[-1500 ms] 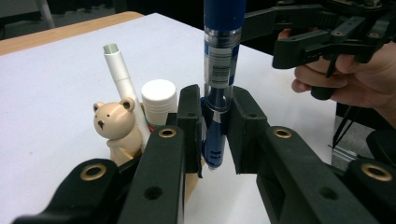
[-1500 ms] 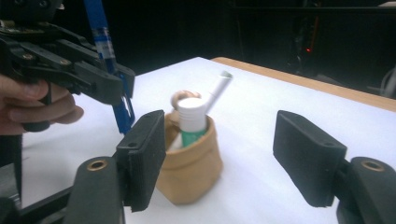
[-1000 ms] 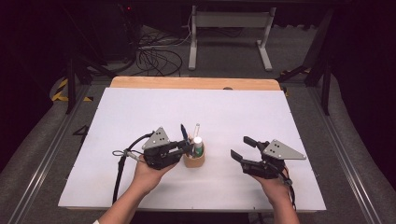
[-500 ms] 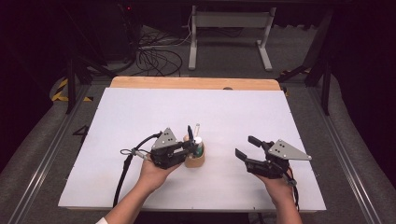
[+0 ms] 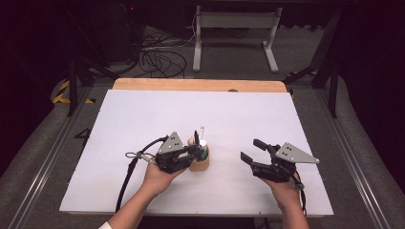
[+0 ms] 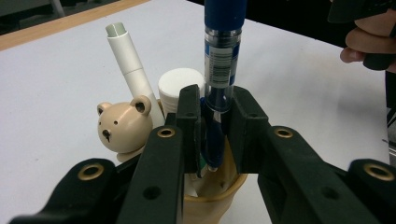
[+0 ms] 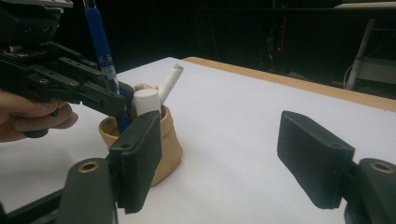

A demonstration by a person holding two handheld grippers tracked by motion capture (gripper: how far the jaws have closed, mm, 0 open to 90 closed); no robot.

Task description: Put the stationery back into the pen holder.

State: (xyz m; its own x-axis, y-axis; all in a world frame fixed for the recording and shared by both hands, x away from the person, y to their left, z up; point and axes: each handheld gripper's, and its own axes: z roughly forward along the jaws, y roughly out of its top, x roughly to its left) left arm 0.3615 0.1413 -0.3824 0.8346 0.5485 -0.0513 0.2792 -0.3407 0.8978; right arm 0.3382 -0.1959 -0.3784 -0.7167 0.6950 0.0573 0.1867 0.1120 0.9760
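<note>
A broad white table top [image 5: 143,119] with a pale wooden far edge is seen from the high view. Near its front a squat tan pen cup [image 5: 199,165] is stood, well apart from the right gripper [image 5: 251,149].

Compared with a second ago, the left gripper [image 5: 193,151] is found slightly nearer the cup. The blue ballpoint pen with a clear barrel [image 5: 196,138] is now held more upright above the cup's mouth. The right gripper is unchanged, parked beside the cup with its jaws spread and nothing between them.

In the left gripper view the left claw's black pads are clenched on the pen's clear barrel. The pen's lower end [image 6: 214,158] is seen inside the cup's rim [image 6: 210,200]. The pen is therefore judged to be partly entered but not yet released.

The cup is already shared by a slanted white tubular marker [image 6: 128,65], a white round-capped stick [image 6: 180,86] and a beige bear-head topper [image 6: 122,126]. The shift is read as the final alignment for dropping the pen in. A short lowering and an opening of the jaws are judged to be what is left. Care is needed that the neighbours are not nudged.
</note>
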